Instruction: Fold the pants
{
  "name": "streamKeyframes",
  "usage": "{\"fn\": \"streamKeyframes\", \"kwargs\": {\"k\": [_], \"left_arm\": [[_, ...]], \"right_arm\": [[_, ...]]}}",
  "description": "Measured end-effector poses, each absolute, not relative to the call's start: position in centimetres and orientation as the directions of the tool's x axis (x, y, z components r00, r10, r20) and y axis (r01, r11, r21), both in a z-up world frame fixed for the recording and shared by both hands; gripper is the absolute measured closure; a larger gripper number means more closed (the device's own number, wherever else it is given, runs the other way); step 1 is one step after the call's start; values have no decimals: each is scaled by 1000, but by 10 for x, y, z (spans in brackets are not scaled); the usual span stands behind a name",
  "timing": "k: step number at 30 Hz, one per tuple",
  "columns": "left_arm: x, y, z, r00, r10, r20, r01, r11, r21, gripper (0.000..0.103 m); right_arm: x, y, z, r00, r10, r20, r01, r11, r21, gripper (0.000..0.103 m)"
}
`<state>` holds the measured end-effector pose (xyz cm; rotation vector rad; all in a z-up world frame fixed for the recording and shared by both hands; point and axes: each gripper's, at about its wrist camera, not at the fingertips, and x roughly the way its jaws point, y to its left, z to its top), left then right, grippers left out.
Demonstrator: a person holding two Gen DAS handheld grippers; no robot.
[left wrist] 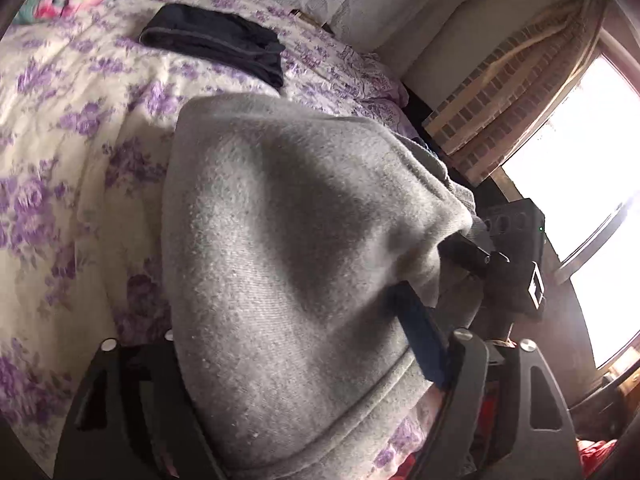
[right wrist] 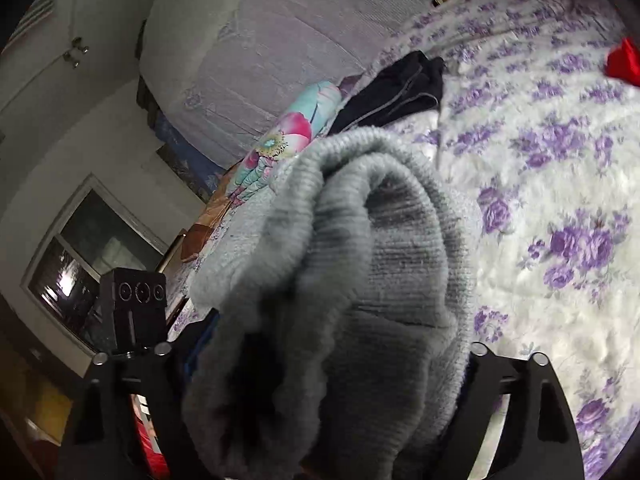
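Both claws are clamped on the grey pants (left wrist: 280, 260): left claw (left wrist: 304, 368) pinching a thick fold, right claw (right wrist: 320, 360) gripping the ribbed waistband, the bundle lifted just above the bed (left wrist: 80, 160). Beyond, dark folded clothes (left wrist: 216, 46) lie near the far edge, by the flowered pillow (right wrist: 288, 140).

No legible text, label, brand, number or sign appears in either wrist view. A small white tag (left wrist: 535, 287) on the black device at the right of the left wrist view carries a dark mark too small and blurred to read.
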<state>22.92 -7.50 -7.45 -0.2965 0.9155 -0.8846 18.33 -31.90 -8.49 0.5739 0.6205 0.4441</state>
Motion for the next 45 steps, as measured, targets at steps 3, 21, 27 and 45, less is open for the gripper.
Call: {"fn": "streamKeyframes", "kwargs": {"k": [3, 21, 27, 45], "left_arm": [[228, -78, -46, 381, -746, -546, 583, 653, -484, 48], [542, -106, 67, 664, -586, -465, 474, 810, -344, 42], [641, -108, -48, 523, -514, -680, 290, 858, -425, 25], [631, -66, -71, 572, -540, -618, 245, 831, -500, 4]], "right_arm": [[179, -312, -54, 771, 510, -381, -279, 809, 517, 28], [507, -349, 56, 871, 412, -268, -276, 861, 427, 27], [597, -373, -55, 798, 304, -520, -54, 896, 441, 12], [589, -363, -33, 851, 101, -515, 25, 972, 232, 3]]}}
